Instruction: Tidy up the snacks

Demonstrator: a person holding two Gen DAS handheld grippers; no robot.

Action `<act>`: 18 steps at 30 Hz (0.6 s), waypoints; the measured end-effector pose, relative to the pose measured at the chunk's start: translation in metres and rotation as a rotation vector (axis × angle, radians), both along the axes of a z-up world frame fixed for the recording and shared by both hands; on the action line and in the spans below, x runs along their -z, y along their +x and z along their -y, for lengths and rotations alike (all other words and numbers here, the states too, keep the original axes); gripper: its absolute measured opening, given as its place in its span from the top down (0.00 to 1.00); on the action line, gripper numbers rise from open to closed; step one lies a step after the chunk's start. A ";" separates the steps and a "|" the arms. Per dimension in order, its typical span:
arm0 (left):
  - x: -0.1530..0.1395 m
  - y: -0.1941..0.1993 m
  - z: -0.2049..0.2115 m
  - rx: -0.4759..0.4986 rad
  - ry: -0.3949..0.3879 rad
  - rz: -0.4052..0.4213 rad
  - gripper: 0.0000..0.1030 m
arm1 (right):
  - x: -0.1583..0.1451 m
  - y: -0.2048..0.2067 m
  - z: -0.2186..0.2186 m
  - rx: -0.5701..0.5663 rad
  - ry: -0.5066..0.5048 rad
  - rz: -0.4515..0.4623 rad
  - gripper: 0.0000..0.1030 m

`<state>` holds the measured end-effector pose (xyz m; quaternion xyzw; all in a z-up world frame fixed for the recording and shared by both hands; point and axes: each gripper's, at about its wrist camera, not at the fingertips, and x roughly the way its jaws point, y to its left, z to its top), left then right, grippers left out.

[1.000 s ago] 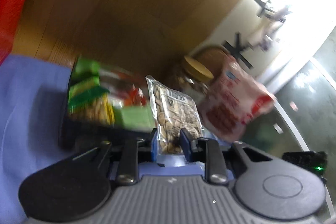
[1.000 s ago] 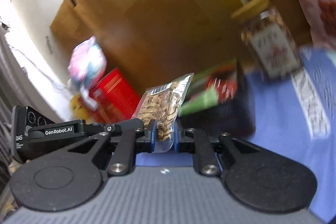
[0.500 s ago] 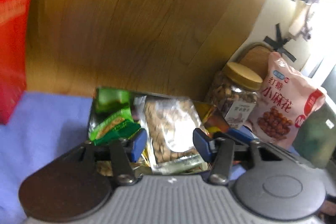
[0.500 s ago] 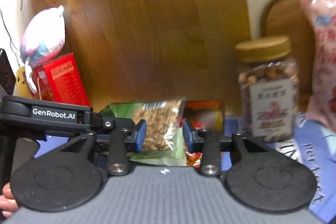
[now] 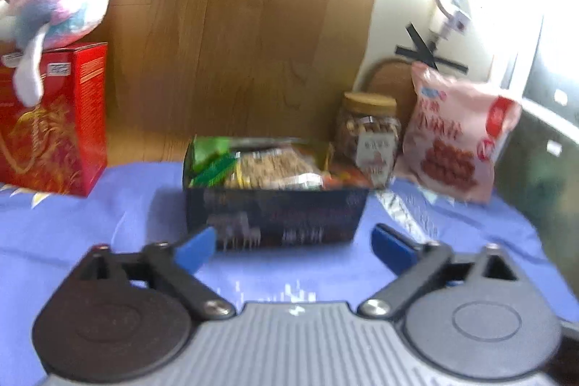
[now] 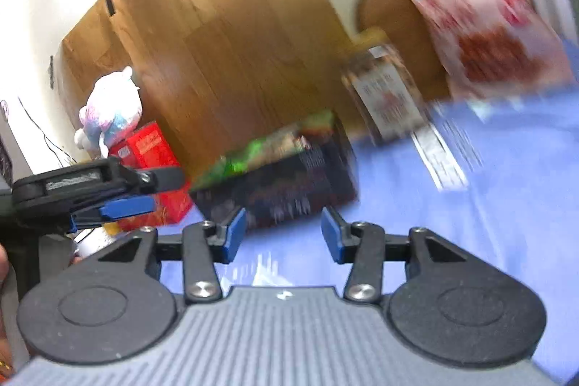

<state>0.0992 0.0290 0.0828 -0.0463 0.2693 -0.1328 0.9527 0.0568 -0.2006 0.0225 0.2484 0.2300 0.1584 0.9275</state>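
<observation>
On the bench: we see the box [image 5: 275,216] of snack packets [image 5: 271,169].
Claws: our left claw [image 5: 293,245] and right claw [image 6: 282,234] opening, both empty.
Handling: packets look light, crinkly, slippery; we'd pinch an edge seam.

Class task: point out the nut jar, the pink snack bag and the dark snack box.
nut jar [image 5: 369,129], left wrist view, glass body.
pink snack bag [image 5: 452,136], left wrist view, front panel.
dark snack box [image 5: 275,216], left wrist view, front wall.

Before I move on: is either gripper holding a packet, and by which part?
Nothing is held. The left gripper and right gripper are both opening with nothing between them; the nut packet lies in the black box.
</observation>
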 end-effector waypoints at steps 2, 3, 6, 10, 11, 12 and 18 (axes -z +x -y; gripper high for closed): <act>0.007 -0.020 0.004 -0.016 0.028 -0.009 0.00 | 0.005 -0.018 0.002 0.009 0.008 -0.025 0.52; 0.010 -0.028 0.006 -0.021 0.033 -0.024 0.00 | 0.005 -0.025 0.002 0.014 0.004 -0.031 0.48; 0.018 -0.049 0.006 -0.050 0.039 -0.063 0.00 | 0.005 -0.048 -0.003 0.025 -0.032 -0.024 0.32; 0.021 -0.071 0.010 -0.098 0.098 -0.094 0.00 | -0.001 -0.067 -0.009 0.024 -0.058 -0.002 0.22; 0.021 -0.077 0.011 -0.115 0.114 -0.088 0.00 | -0.003 -0.071 -0.010 0.020 -0.050 0.004 0.19; 0.020 -0.081 0.012 -0.129 0.130 -0.079 0.00 | -0.005 -0.074 -0.010 0.016 -0.041 0.012 0.18; 0.010 -0.110 0.018 -0.193 0.193 -0.039 0.00 | -0.014 -0.091 -0.011 -0.012 -0.016 0.044 0.16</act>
